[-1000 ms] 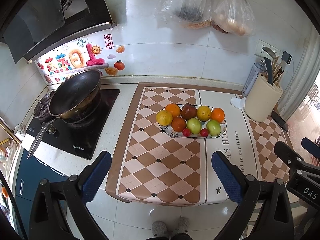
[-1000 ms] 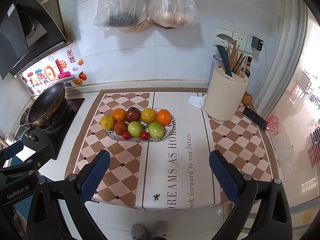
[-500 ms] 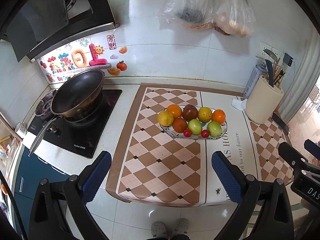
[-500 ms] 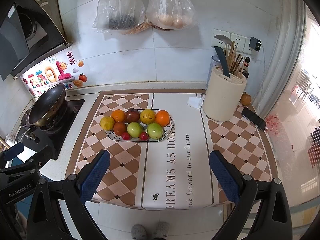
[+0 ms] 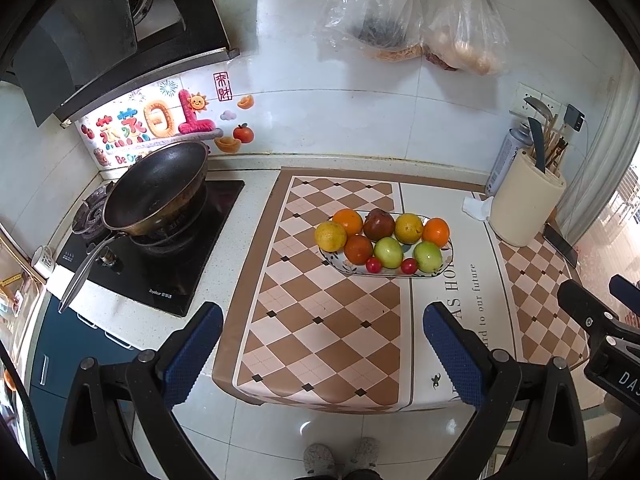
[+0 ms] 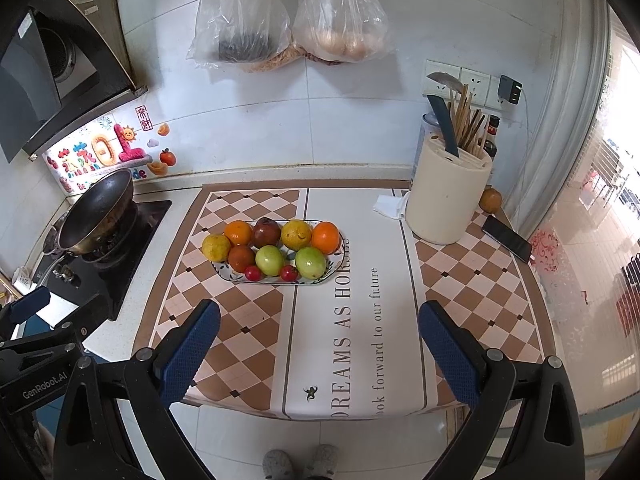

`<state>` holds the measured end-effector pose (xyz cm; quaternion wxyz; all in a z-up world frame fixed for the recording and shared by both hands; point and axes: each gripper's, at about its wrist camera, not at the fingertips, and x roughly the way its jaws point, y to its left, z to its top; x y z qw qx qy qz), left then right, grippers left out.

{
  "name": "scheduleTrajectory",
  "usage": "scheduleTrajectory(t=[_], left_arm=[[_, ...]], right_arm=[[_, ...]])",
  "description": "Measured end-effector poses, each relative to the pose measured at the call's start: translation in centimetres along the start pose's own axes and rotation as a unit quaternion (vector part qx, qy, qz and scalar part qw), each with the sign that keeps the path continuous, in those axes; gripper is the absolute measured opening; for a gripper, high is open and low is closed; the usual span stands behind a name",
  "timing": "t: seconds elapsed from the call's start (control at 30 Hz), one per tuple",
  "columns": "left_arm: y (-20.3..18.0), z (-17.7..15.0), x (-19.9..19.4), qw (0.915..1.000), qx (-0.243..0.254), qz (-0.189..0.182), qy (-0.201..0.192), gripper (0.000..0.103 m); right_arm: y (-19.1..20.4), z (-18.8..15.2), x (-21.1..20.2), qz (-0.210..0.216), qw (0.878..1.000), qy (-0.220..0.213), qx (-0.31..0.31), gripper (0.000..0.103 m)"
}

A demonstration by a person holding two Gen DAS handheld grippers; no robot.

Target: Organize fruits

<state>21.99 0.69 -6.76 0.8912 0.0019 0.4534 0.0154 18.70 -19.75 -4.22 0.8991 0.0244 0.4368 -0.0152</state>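
An oval patterned plate point(image 5: 447, 265) point(image 6: 336, 267) on the counter mat holds several fruits: oranges, yellow citrus point(image 5: 330, 236) point(image 6: 216, 247), a dark red fruit point(image 5: 379, 224) point(image 6: 266, 231), two green ones point(image 5: 388, 252) point(image 6: 269, 260) and two small red ones. A lone orange fruit point(image 6: 490, 200) lies behind the utensil holder. My left gripper point(image 5: 324, 354) is open and empty, held back above the counter's front edge. My right gripper point(image 6: 320, 350) is likewise open and empty, to its right.
A black wok point(image 5: 156, 192) point(image 6: 98, 212) sits on the stove at left. A cream utensil holder point(image 5: 524, 204) point(image 6: 448, 192), a white cloth point(image 6: 390, 205) and a phone point(image 6: 506, 238) stand at right. Two plastic bags point(image 6: 288, 12) hang on the tiled wall.
Both grippers have drawn back and up a little from the counter, so the plate looks slightly smaller. The fruits have not moved.
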Motion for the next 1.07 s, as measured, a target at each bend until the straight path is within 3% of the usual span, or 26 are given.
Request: scheduleTrajectory(t=[1.07], left_arm=[[-0.20,0.19,-0.57,0.9999,0.007,-0.003,-0.010,0.103]], right_arm=[[0.07,0.00,-0.49,0.002,1.000,-0.001,-0.001,0.101]])
